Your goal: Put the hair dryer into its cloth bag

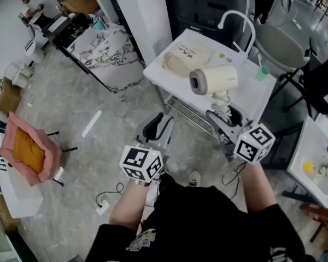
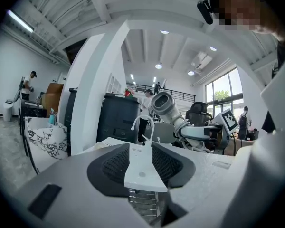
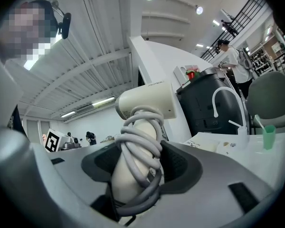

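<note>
The cream hair dryer (image 1: 213, 81) hangs in the air over the front of the white table (image 1: 251, 100). Its grey cord is wound round the handle (image 3: 137, 151). My right gripper (image 1: 225, 116) is shut on that handle, with the pads pressing both sides (image 3: 140, 163). The cream cloth bag (image 1: 183, 59) lies flat on the table behind the dryer, and shows low at the right in the right gripper view (image 3: 202, 140). My left gripper (image 1: 156, 127) stands open and empty over the floor, level with the table's near corner (image 2: 142, 151). From it I see the dryer (image 2: 164, 103) at the right.
A white faucet (image 1: 238, 21) and a green cup (image 1: 262, 72) stand at the table's back. A dark cabinet (image 1: 208, 4) rises behind. A sink unit (image 1: 317, 168) is at the right. A marble-topped table (image 1: 106, 51) and a pink cloth (image 1: 27, 152) are at the left.
</note>
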`<action>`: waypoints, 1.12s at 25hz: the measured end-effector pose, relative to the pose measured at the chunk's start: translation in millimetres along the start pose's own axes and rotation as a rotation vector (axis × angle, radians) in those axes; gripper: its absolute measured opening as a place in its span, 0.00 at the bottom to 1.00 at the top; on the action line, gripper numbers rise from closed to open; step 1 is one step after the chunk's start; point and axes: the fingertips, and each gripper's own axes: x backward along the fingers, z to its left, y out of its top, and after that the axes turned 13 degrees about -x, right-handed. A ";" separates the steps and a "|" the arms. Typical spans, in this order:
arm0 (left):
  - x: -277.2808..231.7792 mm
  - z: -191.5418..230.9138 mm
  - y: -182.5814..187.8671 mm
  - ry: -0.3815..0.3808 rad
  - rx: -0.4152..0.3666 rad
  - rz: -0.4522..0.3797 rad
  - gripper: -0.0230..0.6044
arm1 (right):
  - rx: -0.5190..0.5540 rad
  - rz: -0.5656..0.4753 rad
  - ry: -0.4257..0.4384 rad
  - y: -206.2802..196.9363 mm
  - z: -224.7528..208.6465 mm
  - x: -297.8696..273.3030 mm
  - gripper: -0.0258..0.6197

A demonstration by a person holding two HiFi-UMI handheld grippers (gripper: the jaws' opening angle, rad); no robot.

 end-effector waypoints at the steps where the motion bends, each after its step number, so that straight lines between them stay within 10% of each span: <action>1: -1.3 3.3 -0.7 0.001 -0.002 0.002 0.27 | -0.004 -0.002 -0.006 0.7 -1.8 -2.4 0.42; 28: -1.1 157.5 -5.1 -0.068 0.034 -0.021 0.36 | -0.040 -0.043 -0.155 17.9 10.8 -131.4 0.42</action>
